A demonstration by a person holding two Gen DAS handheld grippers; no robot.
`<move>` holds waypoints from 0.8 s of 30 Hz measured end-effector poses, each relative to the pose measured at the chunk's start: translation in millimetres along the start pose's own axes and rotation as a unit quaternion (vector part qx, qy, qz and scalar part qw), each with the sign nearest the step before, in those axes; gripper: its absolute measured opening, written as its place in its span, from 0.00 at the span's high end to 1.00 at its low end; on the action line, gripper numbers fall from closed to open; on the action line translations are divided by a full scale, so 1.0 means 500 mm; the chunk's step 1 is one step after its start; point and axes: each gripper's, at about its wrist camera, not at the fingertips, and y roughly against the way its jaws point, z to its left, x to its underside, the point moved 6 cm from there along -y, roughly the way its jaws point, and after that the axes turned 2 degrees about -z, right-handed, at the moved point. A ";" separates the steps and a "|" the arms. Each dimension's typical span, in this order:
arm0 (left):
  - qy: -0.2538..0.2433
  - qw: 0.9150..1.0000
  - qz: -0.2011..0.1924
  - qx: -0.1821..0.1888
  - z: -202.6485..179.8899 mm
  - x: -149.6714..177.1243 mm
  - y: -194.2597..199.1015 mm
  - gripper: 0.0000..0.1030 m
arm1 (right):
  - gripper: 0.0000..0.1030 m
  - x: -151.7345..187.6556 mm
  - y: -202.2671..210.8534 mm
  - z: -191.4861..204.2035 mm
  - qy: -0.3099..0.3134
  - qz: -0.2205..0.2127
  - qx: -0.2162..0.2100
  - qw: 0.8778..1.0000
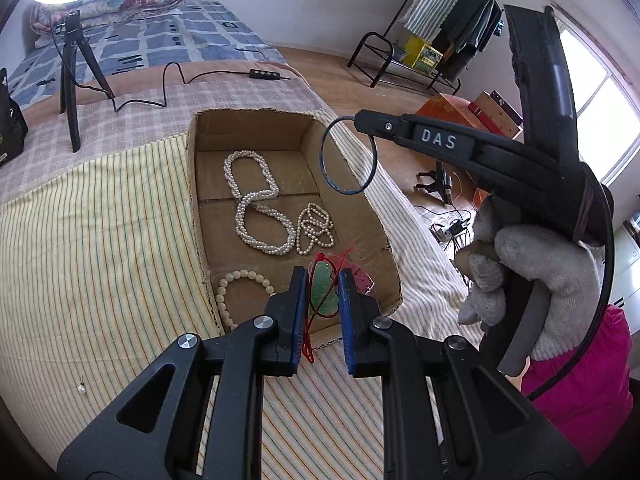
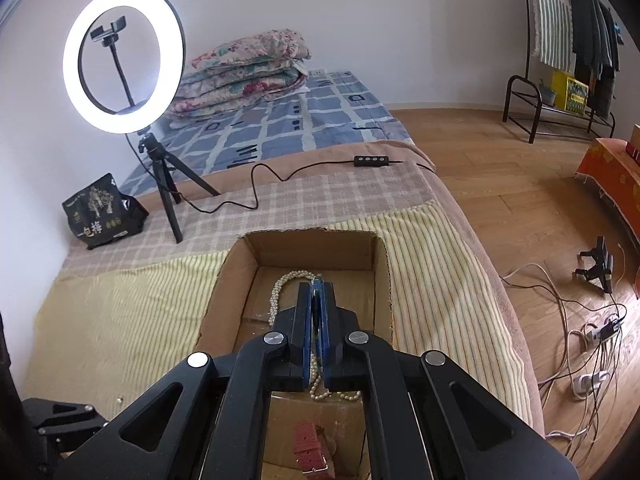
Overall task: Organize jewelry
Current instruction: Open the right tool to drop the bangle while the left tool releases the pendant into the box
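A lit ring light [image 2: 123,59] stands on a black tripod [image 2: 170,184] on the bed [image 2: 328,196], its cable [image 2: 256,188] trailing across a checked blanket to an inline remote [image 2: 372,161]. A black printed bag [image 2: 102,212] sits beside the tripod, against the wall. Folded floral quilts [image 2: 244,72] are stacked at the head of the bed on a blue patterned sheet [image 2: 304,124]. Across the wooden floor [image 2: 500,200], clothes hang on a black garment rack [image 2: 560,60]; white cords and a power strip [image 2: 588,380] lie tangled near the bedside.
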 end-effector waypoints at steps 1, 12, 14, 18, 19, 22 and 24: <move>-0.001 1.000 0.002 0.000 -0.002 0.002 -0.005 0.86 | 0.98 0.000 -0.007 -0.004 -0.002 0.002 0.000 1.000; -0.011 1.000 0.016 0.001 -0.016 0.009 -0.039 0.86 | 0.98 -0.010 -0.037 -0.016 -0.010 0.003 -0.002 1.000; -0.010 1.000 0.017 0.001 -0.015 0.009 -0.041 0.86 | 0.97 -0.013 -0.037 -0.013 -0.011 0.001 -0.005 1.000; -0.009 1.000 0.017 -0.003 -0.011 0.010 -0.039 0.86 | 0.90 -0.010 -0.037 -0.011 -0.013 0.005 -0.006 1.000; -0.011 1.000 0.017 -0.007 -0.010 0.010 -0.038 0.86 | 0.78 -0.009 -0.038 -0.011 -0.014 0.006 -0.005 1.000; -0.013 1.000 0.018 -0.011 -0.007 0.012 -0.034 0.86 | 0.67 -0.008 -0.031 -0.014 -0.018 0.000 -0.002 1.000; -0.014 1.000 0.017 -0.013 -0.005 0.013 -0.031 0.80 | 0.67 -0.010 -0.026 -0.017 -0.019 -0.001 0.002 1.000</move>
